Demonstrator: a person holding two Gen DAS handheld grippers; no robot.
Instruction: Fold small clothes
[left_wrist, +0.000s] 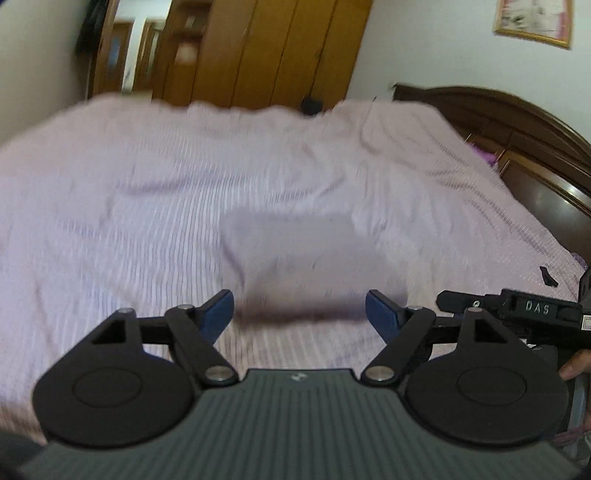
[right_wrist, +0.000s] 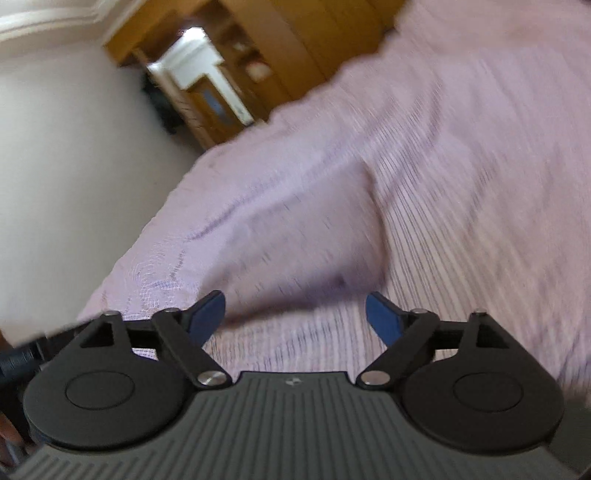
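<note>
A small pale lilac garment (left_wrist: 295, 251) lies flat on the bed (left_wrist: 110, 184), just ahead of the left gripper (left_wrist: 299, 310) and close to the near edge; both views are smeared by motion, so its exact type cannot be made out, though it looks like a compact, squarish piece nearly the same colour as the ribbed pink bedspread. The left gripper stands with its blue-padded jaws wide apart and empty, hovering over the cloth's near edge. The right gripper (right_wrist: 295, 314) is likewise spread and holds nothing, with the same garment (right_wrist: 295, 236) in front of it. The piece should handle as light, limp and unbreakable, likely to sag and bunch, so a pinch at each near corner or along an edge seems best, taking care not to catch the bedspread beneath.
</note>
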